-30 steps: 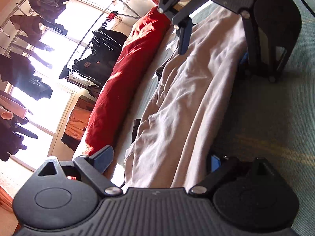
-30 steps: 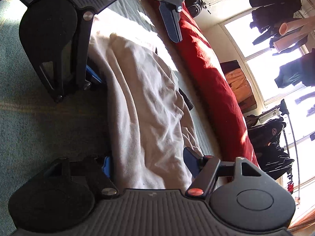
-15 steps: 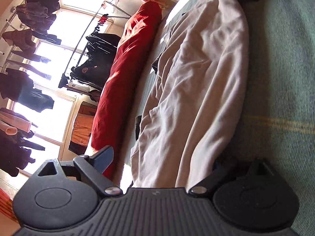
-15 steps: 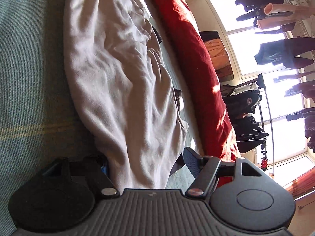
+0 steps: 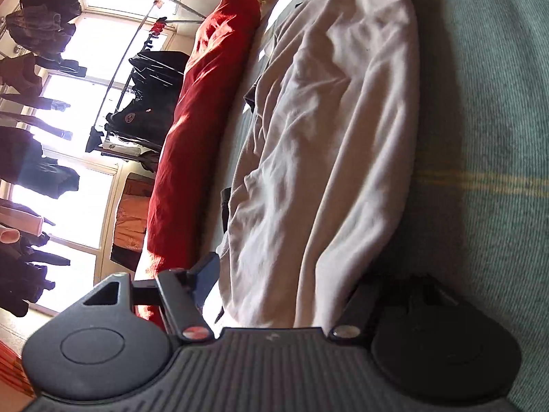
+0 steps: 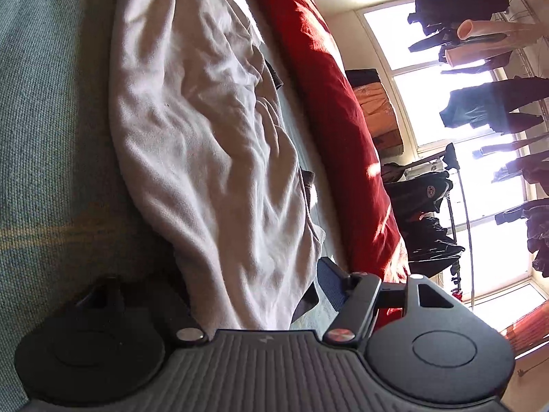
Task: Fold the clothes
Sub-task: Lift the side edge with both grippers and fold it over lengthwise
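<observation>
Red bolster (image 5: 202, 130) on green cover (image 5: 487, 110); dark clothes (image 6: 494, 103) hang by bright window (image 6: 442, 116).

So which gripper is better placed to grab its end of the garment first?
Left, probably. The left gripper has the garment bunched between its closing jaws, the blue finger nearly at the cloth. The right gripper, also closing, shows a wider gap beside its end.

No text, label or number can be read anywhere here.
</observation>
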Demonstrator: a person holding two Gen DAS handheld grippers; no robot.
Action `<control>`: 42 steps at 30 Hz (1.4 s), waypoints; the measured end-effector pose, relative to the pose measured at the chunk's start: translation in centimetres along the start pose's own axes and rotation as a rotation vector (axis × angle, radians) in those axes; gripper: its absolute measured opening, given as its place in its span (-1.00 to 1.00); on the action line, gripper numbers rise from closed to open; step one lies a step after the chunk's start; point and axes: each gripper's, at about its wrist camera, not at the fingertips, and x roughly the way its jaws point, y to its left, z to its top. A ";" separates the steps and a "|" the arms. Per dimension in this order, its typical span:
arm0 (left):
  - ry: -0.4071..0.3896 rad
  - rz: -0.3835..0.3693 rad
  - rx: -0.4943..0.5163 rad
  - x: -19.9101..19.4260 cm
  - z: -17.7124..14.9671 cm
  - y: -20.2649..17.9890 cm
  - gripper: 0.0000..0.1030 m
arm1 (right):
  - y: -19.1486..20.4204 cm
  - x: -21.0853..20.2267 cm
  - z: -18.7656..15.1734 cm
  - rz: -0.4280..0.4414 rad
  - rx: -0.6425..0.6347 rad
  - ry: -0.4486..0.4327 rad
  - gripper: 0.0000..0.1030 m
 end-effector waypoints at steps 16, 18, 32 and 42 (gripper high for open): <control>-0.005 -0.064 -0.058 -2.2 -0.5 1.4 -0.92 | -1.2 -1.5 0.4 0.092 0.084 -0.042 -0.86; -0.006 -0.058 -0.063 -3.1 -0.5 2.1 -0.93 | -2.1 -2.1 0.4 0.106 0.104 -0.049 -0.87; -0.025 -0.126 0.000 -14.7 -0.2 -0.2 -0.93 | -3.1 -12.0 -0.6 0.254 0.158 -0.033 -0.87; 0.002 -0.204 -0.105 -24.5 -1.3 -2.9 -0.91 | 1.0 -21.5 -2.7 0.382 0.192 0.026 -0.89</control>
